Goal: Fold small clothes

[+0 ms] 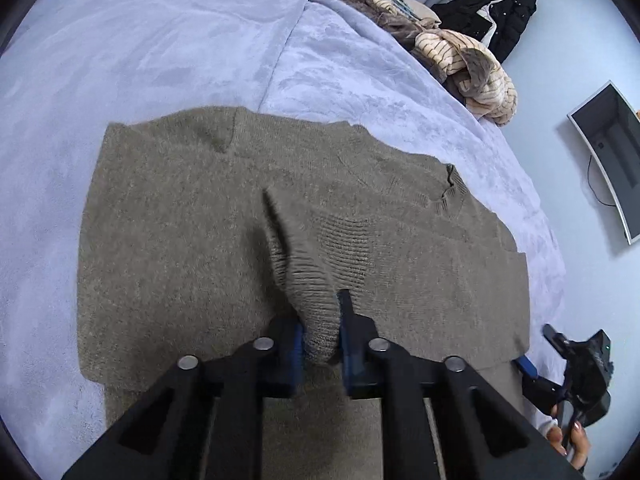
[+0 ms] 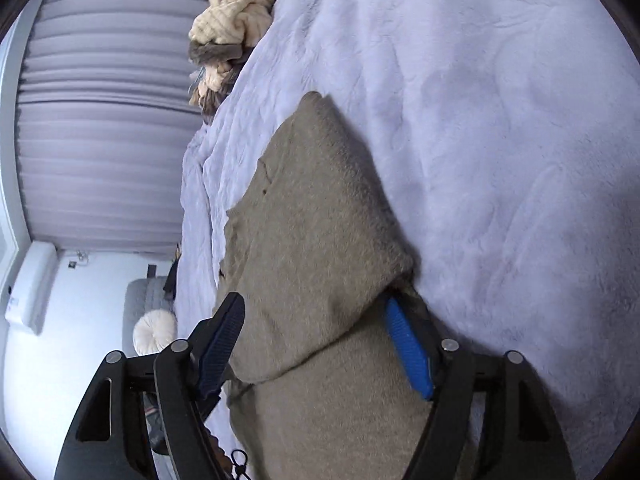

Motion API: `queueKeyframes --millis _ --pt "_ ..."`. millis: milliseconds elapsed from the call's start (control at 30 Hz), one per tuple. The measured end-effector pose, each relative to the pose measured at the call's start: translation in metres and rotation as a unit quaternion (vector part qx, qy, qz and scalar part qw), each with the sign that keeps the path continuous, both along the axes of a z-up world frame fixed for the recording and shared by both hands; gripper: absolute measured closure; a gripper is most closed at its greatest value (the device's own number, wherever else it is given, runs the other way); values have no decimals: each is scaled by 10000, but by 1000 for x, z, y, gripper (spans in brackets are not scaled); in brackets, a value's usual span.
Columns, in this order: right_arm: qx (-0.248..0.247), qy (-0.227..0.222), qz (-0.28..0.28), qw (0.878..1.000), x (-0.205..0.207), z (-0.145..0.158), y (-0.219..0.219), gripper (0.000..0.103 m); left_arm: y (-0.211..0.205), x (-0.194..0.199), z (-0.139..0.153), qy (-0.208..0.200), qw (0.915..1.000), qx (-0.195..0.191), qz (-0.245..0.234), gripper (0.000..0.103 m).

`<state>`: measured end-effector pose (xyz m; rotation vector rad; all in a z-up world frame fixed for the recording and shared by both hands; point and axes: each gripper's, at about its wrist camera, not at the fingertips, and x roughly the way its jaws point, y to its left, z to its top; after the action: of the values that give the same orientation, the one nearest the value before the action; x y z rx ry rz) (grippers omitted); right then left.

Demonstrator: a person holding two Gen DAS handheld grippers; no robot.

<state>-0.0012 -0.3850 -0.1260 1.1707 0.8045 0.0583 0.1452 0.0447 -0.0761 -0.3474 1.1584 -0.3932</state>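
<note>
- L wrist view: left gripper clamped narrow on a ribbed sleeve cuff of the taupe knit sweater; cuff bunched up between the blue pads, raised off the flat body of the garment.
- Ahead of that claw: sweater spread flat on a pale lilac blanket, V-neck notch at far edge, other ribbed cuff lying just fwd-right of the claw on the sweater body.
- Only in L view: whole sweater outline; beige striped clothes pile far fwd-right at bed edge; black jacket on a hanger beyond it; monitor on wall far right; right gripper low at right, beside sweater's near-right corner, person's fingers on its handle.
- R wrist view: right gripper spread wide, sweater edge lying between the fingers; blue pad on one side tucked against/under a folded flap, the other finger out past the fabric edge over the bed side. No grip seen.
- Only in R view: fold layer of sweater right at the claw; curtain left of claw; same beige pile far fwd; round white cushion on grey seat beside left finger; blanket right of claw.
- Not visible in R view: left gripper, lifted cuff.
</note>
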Motion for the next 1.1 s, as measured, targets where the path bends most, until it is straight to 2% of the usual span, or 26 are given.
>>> queueKeyframes --millis 33,100,200,300,333,400,433,500,600,700,767,867,900,933,967,1000,1033,1100 --pt "-113 72 51 9999 6 -1 1 93 4 -4 1 -25 9999 -90 51 88" --pt "-464 89 252 9986 16 3 5 96 9 -16 7 -193 9997 -137 46 88" --pt "-1284 -169 437 9906 16 21 7 97 11 -34 9 -399 9991 98 -96 88" --pt "-1349 6 512 9895 18 11 -6 96 9 -40 0 -459 9978 447 -150 88" --pt "-1359 128 558 9891 19 4 -9 96 11 -40 -1 -467 9978 448 -120 87" --pt "-1376 168 618 9884 16 -2 -13 97 18 -41 3 -562 9970 523 66 87" --pt "-1434 148 625 9876 14 -1 -12 98 23 -42 7 -655 9951 722 182 87" --pt "-1457 148 682 9869 9 1 -13 94 34 -40 11 -702 9928 919 299 87" --pt "-1600 129 829 9836 1 12 -10 88 51 -37 10 -512 9956 706 344 87" --pt "-2068 -187 974 9733 -5 33 -6 65 55 -34 9 -424 9971 526 354 87" --pt "-2280 -249 912 9691 -3 43 -9 38 47 -30 8 -385 9975 525 266 87" --pt "-2214 -184 660 9728 8 48 -23 37 31 -27 10 -392 9976 558 94 87" --pt "-2162 -175 564 9746 11 49 -28 37 28 -26 12 -420 9974 583 66 82" --pt "-2162 -158 507 9749 14 51 -31 37 25 -26 13 -466 9967 671 41 45" --pt "-2183 -132 493 9745 19 52 -33 37 24 -26 15 -529 9955 782 64 22" --pt "-2237 -95 512 9733 25 52 -34 37 24 -28 18 -664 9938 877 145 4" --pt "-2290 -53 549 9719 30 52 -34 37 25 -29 22 -806 9924 906 204 4" --pt "-2333 35 637 9703 39 48 -32 37 24 -23 22 -716 9937 852 149 4"
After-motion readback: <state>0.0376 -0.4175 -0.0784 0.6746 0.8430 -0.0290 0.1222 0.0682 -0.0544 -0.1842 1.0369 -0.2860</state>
